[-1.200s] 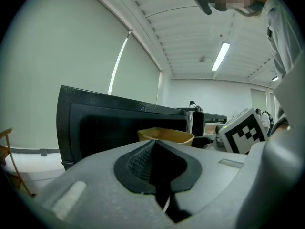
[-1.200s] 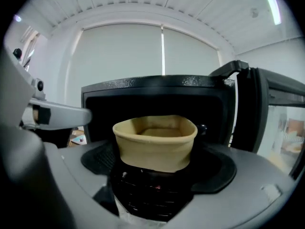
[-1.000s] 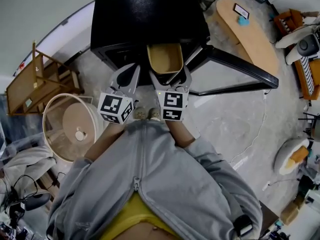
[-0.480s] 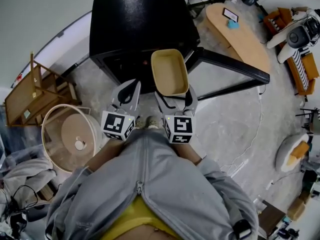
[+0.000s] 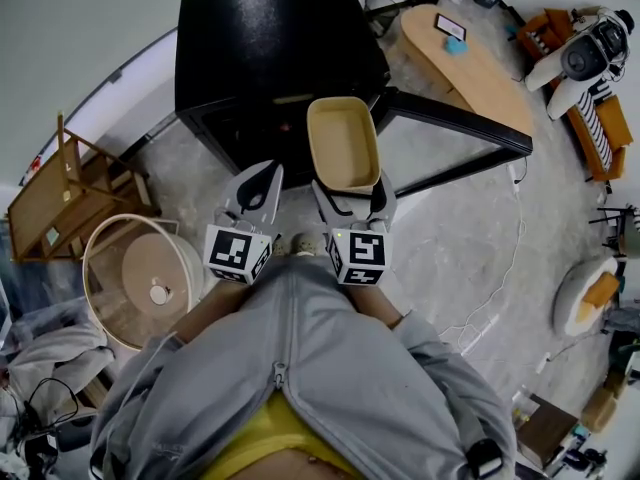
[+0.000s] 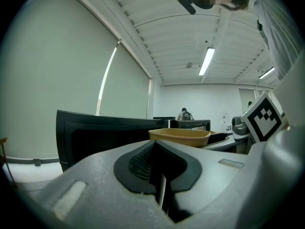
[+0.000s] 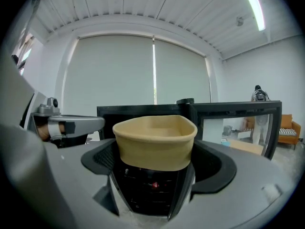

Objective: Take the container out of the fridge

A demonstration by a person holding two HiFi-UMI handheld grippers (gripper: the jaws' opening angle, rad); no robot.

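Container (image 5: 343, 143) between right gripper (image 5: 349, 186) fingers (image 5: 326, 202), in front of fridge (image 5: 265, 53).

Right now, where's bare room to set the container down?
The container, in the right gripper, could go on the bare fridge top, or the floor right of the person, between the open fridge door and the white cable. The oval wooden table looks free at its near end. Crowded at left: round white-rimmed tub, wooden frame.

grey floor (image 5: 470, 238) under you, oval wooden table (image 5: 480, 68) to your right, maybe a wooden rack (image 5: 60, 193) left, strip light (image 6: 207, 61) overhead
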